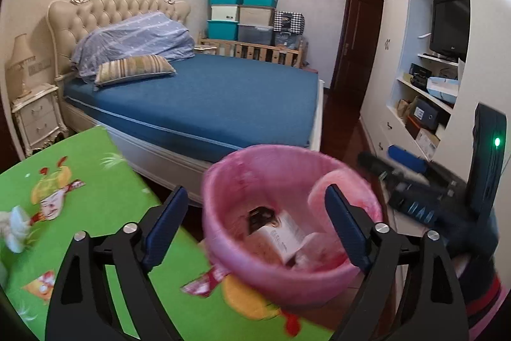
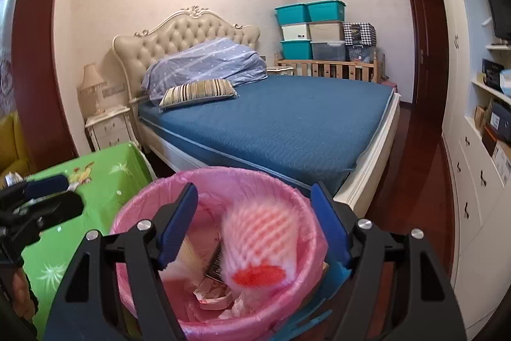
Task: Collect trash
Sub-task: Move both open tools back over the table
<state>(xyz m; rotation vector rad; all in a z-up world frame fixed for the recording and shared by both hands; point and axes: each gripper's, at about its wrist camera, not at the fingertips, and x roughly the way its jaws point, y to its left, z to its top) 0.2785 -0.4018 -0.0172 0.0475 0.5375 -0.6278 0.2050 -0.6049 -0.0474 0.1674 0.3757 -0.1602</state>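
A pink-lined trash bin (image 1: 287, 245) stands by the green table and also shows in the right wrist view (image 2: 287, 190). It holds a small box (image 1: 284, 237) and crumpled paper. My right gripper (image 2: 255, 232) is open above the bin. A pink-white foam fruit net (image 2: 262, 242) is blurred in mid-air between its fingers, apparently falling into the bin. My left gripper (image 1: 255, 229) is open and empty, over the table edge next to the bin. A crumpled white tissue (image 1: 14, 229) lies at the table's left.
The green cartoon-print table (image 1: 95, 213) is at the left. A blue bed (image 1: 207, 98) lies behind, a nightstand (image 1: 38, 117) beside it. White cabinets with shelves (image 1: 415, 85) line the right. The right gripper's body (image 1: 431, 197) shows in the left wrist view.
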